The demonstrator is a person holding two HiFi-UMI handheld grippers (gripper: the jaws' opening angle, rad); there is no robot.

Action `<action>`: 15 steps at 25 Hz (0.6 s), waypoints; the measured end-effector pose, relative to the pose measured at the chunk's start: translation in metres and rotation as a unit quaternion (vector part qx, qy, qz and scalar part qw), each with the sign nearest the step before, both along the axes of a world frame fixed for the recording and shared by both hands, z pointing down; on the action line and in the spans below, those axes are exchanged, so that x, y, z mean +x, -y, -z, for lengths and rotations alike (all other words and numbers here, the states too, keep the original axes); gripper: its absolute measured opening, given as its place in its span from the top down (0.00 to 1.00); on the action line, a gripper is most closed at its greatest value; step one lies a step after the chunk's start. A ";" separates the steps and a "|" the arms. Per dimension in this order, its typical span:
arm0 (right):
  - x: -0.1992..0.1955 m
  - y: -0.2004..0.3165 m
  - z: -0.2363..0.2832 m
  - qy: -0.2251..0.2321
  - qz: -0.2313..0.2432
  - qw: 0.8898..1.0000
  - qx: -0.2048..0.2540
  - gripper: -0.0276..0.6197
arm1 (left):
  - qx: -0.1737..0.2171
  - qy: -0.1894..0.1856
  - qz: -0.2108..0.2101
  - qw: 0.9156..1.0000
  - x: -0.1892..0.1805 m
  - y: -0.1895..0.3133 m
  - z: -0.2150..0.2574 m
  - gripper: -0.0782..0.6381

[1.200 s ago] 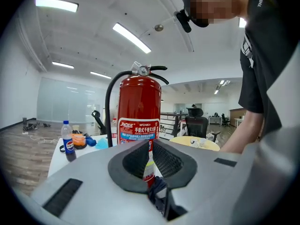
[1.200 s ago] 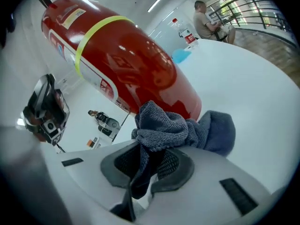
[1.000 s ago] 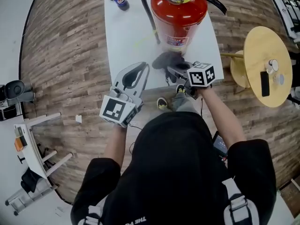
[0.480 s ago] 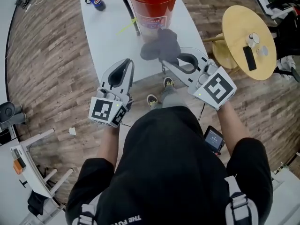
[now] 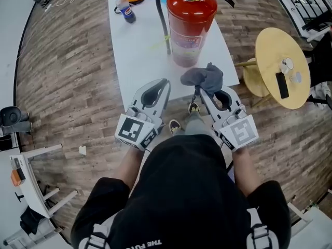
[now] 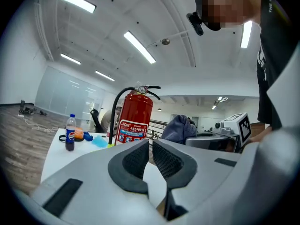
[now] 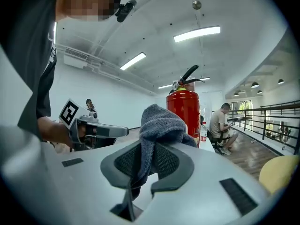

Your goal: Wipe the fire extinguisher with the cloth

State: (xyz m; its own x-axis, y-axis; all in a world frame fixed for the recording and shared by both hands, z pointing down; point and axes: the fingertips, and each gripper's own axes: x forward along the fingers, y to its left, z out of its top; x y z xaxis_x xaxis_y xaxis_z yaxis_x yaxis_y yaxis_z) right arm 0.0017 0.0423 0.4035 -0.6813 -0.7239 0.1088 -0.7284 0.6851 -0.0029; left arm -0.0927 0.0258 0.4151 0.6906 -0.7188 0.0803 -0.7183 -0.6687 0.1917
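Grey cloth [image 7: 159,121], soft and light, is pinched mid-fold in my right claw [image 7: 149,161], near the fire extinguisher [image 5: 189,22] standing upright on the table [image 5: 140,61]. My left claw [image 6: 151,146] is all but closed, empty. I judge the cylinder heavy and slick; steady it at the neck.

The fire extinguisher [image 5: 192,22] is glossy red-painted metal; the cloth [image 5: 203,78] is grey, nubby, matt. The bench [image 5: 140,51] is smooth matt white, the floor [image 5: 67,77] grained wood. The right hand-held gripper [image 7: 149,146] is matt grey plastic.
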 end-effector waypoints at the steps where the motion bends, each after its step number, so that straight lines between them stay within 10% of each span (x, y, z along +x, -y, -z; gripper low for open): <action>1: -0.001 -0.001 0.000 0.003 0.000 1.000 -0.003 0.86 | -0.003 -0.003 -0.003 1.000 0.001 -0.001 -0.001 0.83; 15: -0.014 0.003 0.001 0.032 0.015 0.999 -0.013 0.86 | 0.001 0.006 -0.026 1.000 0.003 -0.002 -0.001 0.83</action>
